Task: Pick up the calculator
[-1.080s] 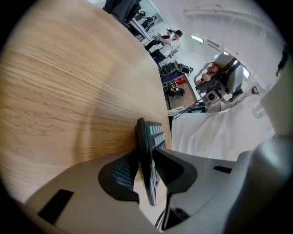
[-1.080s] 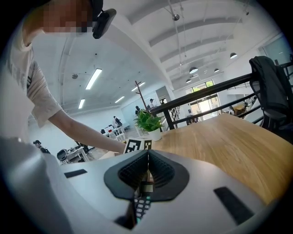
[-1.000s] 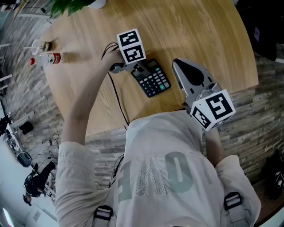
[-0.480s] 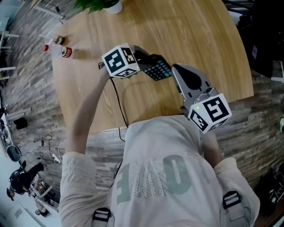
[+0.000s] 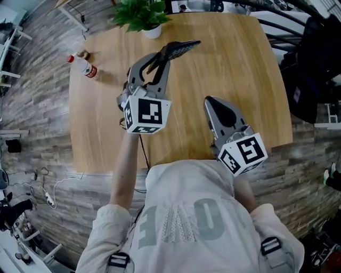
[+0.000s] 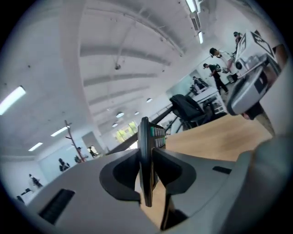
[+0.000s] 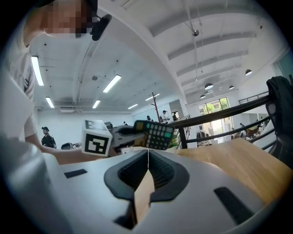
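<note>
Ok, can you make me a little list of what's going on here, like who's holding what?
Calculator: up in the air above the table, keys facing the right gripper
Left gripper: jaws shut on the calculator
Right gripper: jaws shut, nothing between them
On the table: potted plant at the far edge, bottle lying near the far left corner
</note>
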{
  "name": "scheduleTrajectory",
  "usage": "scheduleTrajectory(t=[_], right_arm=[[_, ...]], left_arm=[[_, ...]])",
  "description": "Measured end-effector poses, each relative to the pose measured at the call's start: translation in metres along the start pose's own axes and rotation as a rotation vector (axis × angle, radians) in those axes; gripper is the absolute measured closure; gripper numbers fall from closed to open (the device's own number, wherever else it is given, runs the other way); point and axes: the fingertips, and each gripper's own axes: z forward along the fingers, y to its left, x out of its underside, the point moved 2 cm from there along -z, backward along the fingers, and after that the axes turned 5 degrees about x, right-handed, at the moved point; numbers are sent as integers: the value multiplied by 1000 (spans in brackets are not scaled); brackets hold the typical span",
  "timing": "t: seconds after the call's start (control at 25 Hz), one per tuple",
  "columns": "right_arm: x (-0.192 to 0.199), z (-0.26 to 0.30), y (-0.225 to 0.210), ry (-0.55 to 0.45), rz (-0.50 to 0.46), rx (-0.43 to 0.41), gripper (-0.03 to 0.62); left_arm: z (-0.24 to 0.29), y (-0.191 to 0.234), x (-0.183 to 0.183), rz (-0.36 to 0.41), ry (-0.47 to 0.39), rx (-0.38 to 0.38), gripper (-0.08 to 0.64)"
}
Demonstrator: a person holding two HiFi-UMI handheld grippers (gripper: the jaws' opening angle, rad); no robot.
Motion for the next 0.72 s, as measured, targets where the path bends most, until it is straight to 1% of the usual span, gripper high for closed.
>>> scheduleTrajectory(t=[0.08, 0.16, 0.24, 0.28, 0.32, 0.4, 0.48, 0.56, 0.72], right_arm=[[3, 1, 2, 14, -25, 7, 572], [5, 3, 6, 23, -38, 11, 572], [4, 5, 9, 17, -36, 13, 572], [4, 5, 10, 10, -32, 15, 572], [2, 6, 12, 1, -28, 19, 572], [-2, 7, 13, -25, -23, 29, 572], [-9, 9, 14, -61, -22, 39, 572], [-16, 10, 13, -99, -34, 52, 572], [-27, 10, 12, -153, -71, 67, 572]], left_arm=[[-26, 17, -15, 2, -49, -150, 462], [-54, 31, -28, 30, -97, -283, 462], [-81, 38, -35, 50, -127, -398, 462], [-93, 39, -35, 40, -134, -441, 462], [-105, 38, -34, 14, -140, -474, 462], [-126, 35, -30, -71, -163, -529, 462], [-143, 33, -30, -128, -210, -574, 462], [-151, 33, -33, -142, -255, -594, 462], [-157, 31, -36, -143, -299, -611, 462]])
